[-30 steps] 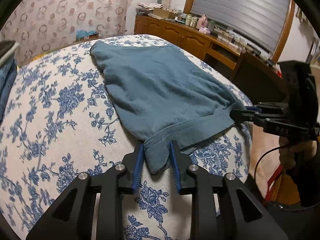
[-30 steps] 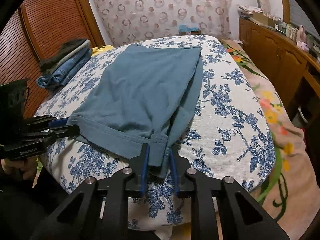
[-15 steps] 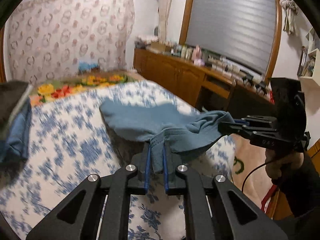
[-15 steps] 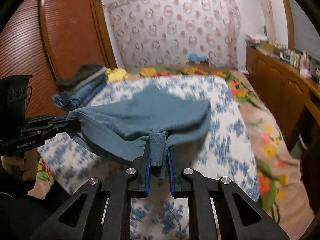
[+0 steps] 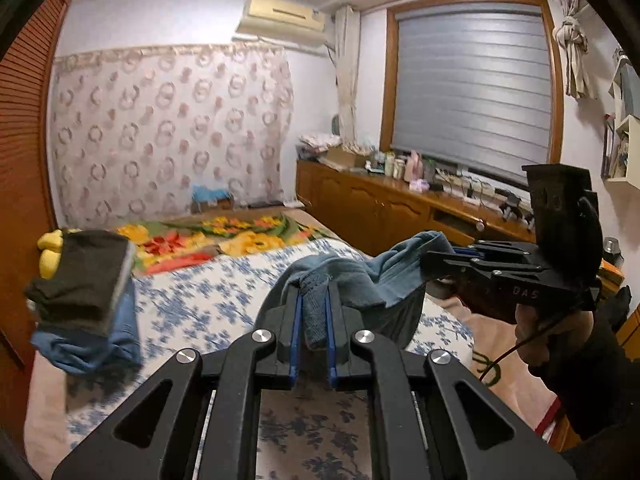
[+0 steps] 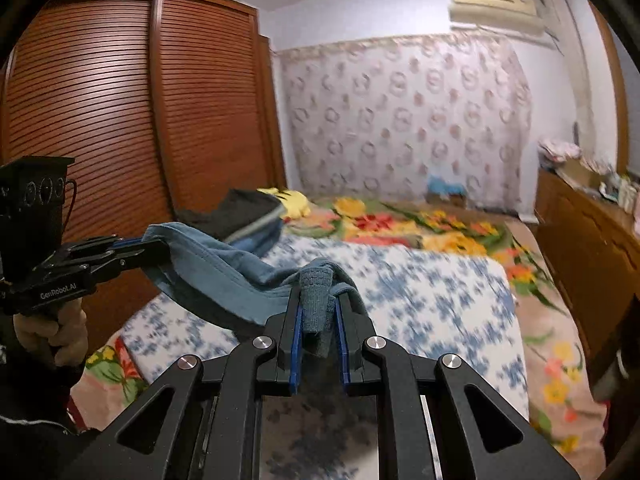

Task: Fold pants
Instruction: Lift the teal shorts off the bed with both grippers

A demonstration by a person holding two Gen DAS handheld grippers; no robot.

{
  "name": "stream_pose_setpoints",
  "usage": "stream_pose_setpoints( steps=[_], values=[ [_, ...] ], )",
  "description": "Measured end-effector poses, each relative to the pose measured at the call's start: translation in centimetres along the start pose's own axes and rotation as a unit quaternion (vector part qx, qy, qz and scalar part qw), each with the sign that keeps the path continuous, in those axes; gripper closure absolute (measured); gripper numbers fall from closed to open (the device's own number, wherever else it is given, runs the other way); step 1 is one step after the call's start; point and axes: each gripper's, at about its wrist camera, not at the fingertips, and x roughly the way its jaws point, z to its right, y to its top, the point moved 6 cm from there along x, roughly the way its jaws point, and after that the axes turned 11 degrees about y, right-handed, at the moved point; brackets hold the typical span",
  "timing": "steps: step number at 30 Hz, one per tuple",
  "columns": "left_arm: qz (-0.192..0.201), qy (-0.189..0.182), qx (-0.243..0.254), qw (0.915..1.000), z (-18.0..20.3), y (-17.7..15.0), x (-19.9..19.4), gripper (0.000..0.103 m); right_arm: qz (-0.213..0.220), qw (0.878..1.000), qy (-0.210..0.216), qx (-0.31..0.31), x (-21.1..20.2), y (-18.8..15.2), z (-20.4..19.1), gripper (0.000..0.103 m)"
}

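The teal pants [image 5: 360, 276] hang lifted in the air above the blue-flowered bed [image 5: 208, 300]. My left gripper [image 5: 314, 312] is shut on one corner of their hem. My right gripper [image 6: 318, 312] is shut on the other corner, a bunched fold of teal cloth [image 6: 316, 292]. The hem sags between the two grippers. In the left wrist view the right gripper [image 5: 440, 258] is at the right, holding cloth. In the right wrist view the left gripper [image 6: 156, 248] is at the left with the pants [image 6: 224, 276] stretched from it. The rest of the pants hangs hidden below.
A stack of folded clothes [image 5: 84, 296] lies on the bed's left side, also in the right wrist view [image 6: 240, 216]. A flowered blanket [image 5: 224, 236] covers the far end. A wooden sideboard [image 5: 400, 208] runs along the right, a slatted wardrobe [image 6: 120, 112] along the left.
Both grippers have lifted the pants' hem up off the bed and tilted upward. The pants lay flat a second ago; now they hang in the air between the grippers.
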Motion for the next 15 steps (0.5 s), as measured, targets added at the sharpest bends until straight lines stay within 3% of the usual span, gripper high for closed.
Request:
stream_pose_setpoints(
  steps=[9,15],
  values=[
    [0.021,0.036,-0.017,0.999,-3.5,0.3,-1.5,0.092,0.007,0.999,0.031,-0.025,3.3,1.0,0.4,0.089],
    [-0.015,0.041,-0.028,0.9987,-4.7,-2.1,1.2,0.092,-0.025,0.999,0.04,-0.003,6.1,-1.2,3.0,0.089]
  ],
)
